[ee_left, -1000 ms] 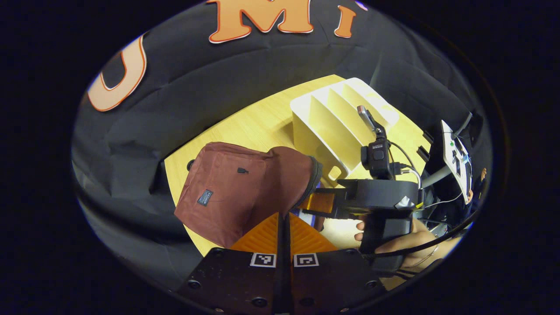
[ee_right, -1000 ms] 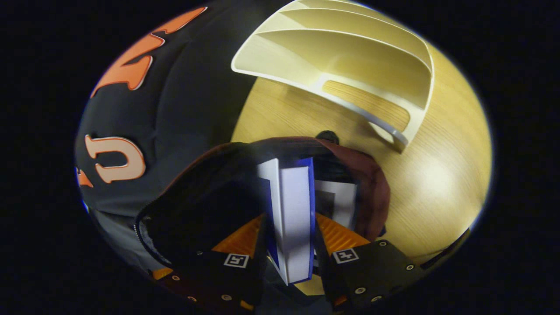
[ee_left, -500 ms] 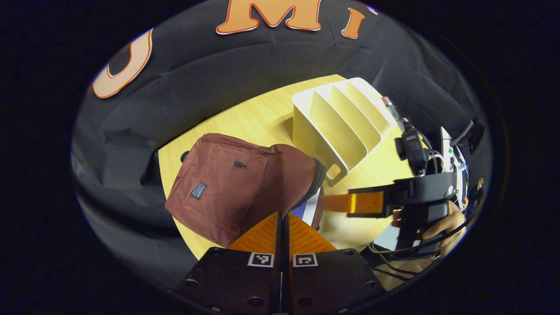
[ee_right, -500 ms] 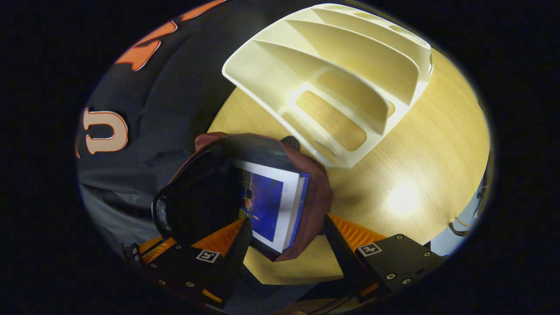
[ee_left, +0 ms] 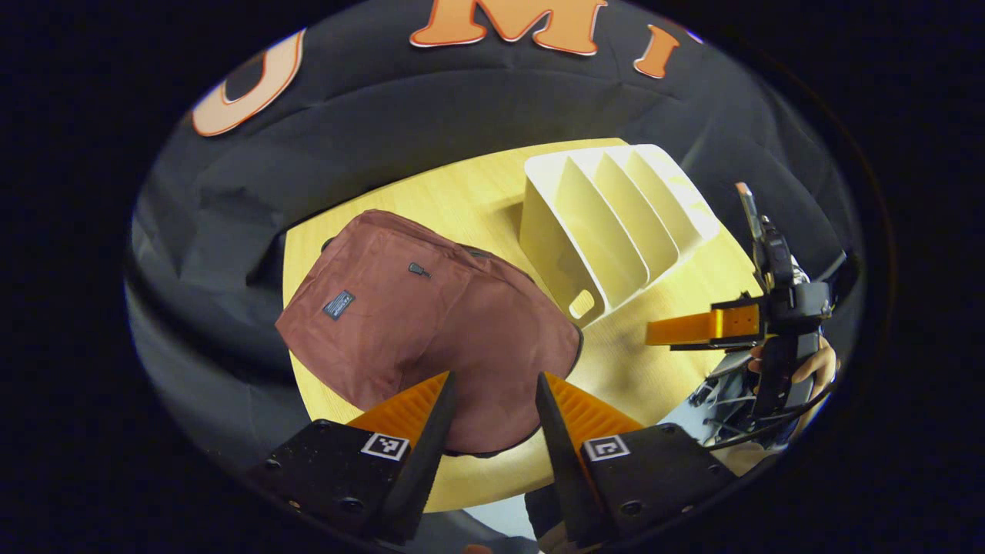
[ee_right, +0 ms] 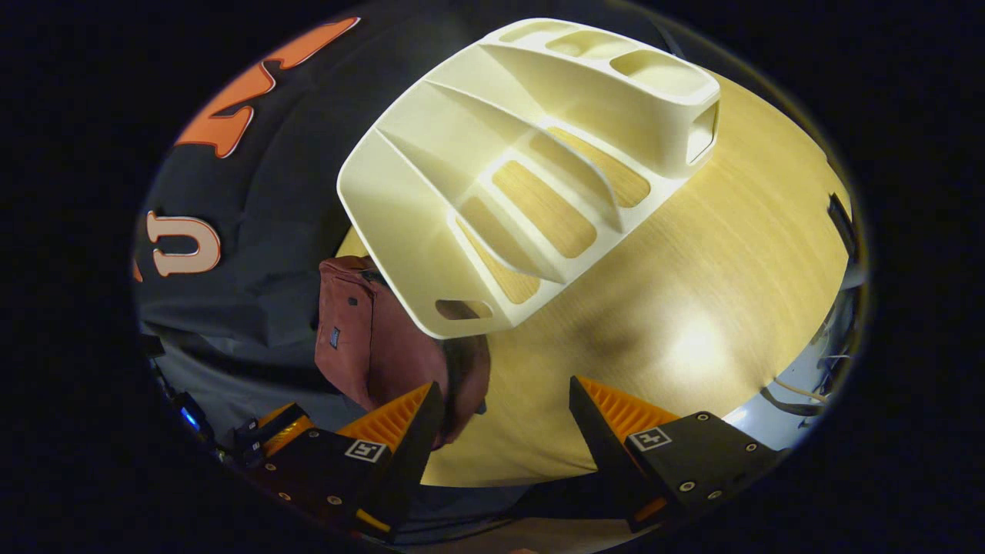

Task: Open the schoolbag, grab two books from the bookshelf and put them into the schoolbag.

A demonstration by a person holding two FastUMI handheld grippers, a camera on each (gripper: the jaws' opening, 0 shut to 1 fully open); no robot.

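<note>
While the schoolbag (ee_left: pixel 431 331) lies beside the bookshelf (ee_left: pixel 608 231), left gripper (ee_left: pixel 492 408) and right gripper (ee_right: pixel 500 419) gape, holding nothing.

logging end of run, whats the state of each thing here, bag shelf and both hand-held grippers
schoolbag: lying on the table, flap down over the mouth, no book showing
bookshelf: upright beside the bag, all slots empty
left hand-held gripper: open, holding nothing, above the bag
right hand-held gripper: open, holding nothing
table: bare wood around the shelf
</note>
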